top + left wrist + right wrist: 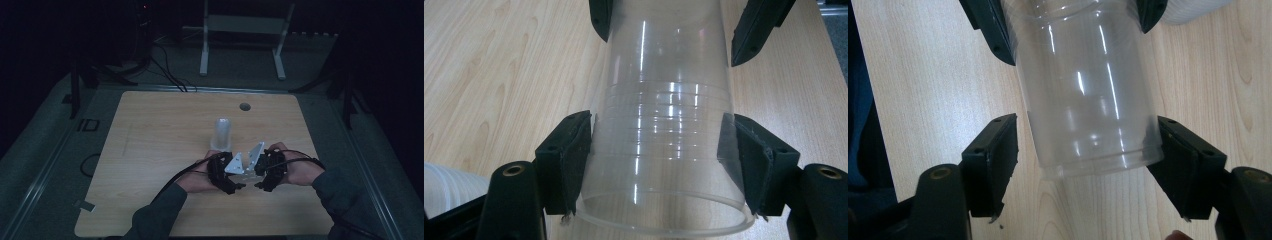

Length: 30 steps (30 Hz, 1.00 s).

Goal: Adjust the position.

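Risk first: the nested clear cups (664, 150) hang level between my two grippers, low over the table (150, 150), and the hold is one-sided. My left gripper (659, 155) clamps the wide rim end, pads pressed on both walls. My right gripper (1088, 155) has its jaws apart at the base end; one pad may touch the wall, the other stands clear of it. If the left squeeze slackens, the stack could drop to the wood; if it tightens, the thin wall could buckle. A pull now might jam the cups instead of parting them.

Containers: the held cups are empty. The tall stack of cups (222, 132) stands upright just beyond my hands; contents not discernible.
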Tool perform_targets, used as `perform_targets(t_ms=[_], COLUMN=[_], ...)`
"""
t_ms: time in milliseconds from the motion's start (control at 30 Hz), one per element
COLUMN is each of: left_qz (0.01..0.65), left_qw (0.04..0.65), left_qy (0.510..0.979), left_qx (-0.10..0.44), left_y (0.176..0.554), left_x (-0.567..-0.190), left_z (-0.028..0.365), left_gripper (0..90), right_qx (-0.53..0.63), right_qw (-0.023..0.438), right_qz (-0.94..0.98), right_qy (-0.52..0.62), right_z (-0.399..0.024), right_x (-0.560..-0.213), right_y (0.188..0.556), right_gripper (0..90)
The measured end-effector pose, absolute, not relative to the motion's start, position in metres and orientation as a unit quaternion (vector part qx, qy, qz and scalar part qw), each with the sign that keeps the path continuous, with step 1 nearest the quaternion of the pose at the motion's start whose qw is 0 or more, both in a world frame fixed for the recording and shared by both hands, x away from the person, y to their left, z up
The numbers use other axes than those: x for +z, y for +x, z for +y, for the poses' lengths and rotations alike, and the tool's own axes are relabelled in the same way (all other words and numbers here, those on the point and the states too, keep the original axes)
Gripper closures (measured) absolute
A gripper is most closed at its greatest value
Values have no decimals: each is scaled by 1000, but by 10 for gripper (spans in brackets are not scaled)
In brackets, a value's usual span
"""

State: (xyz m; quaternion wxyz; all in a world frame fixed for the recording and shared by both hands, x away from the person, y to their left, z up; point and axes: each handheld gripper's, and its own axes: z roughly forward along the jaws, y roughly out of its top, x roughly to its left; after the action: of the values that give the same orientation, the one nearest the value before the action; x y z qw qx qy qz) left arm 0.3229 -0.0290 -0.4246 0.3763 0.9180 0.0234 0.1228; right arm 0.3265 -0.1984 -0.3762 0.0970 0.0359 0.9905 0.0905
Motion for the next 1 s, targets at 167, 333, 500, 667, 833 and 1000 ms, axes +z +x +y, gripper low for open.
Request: perform_targets(t_ms=[167,333,500,667,833,1000], left_qz=[21,19,35,39,42,50], left_qw=[379,383,390,390,398,409], left_qy=[917,915,910,910,906,901], left_qx=[120,122,137,137,138,139], left_y=[323,321,321,321,321,322], left_x=[-426,-425,-424,-423,-421,-418], left_z=[-28,-29,-29,-28,-27,-25], left_gripper=[306,293,193,170,173,176], right_qx=[93,97,107,111,110,111], right_qw=[102,109,115,116,118,120], right_qz=[990,989,987,986,985,984], right_qy=[35,34,36,41,58,75], right_z=[-199,-200,-202,-204,-207,-213], right_x=[-377,-375,-373,-374,-375,-376], right_y=[326,325,324,325,326,327], right_gripper=[367,412,424,424,425,425])
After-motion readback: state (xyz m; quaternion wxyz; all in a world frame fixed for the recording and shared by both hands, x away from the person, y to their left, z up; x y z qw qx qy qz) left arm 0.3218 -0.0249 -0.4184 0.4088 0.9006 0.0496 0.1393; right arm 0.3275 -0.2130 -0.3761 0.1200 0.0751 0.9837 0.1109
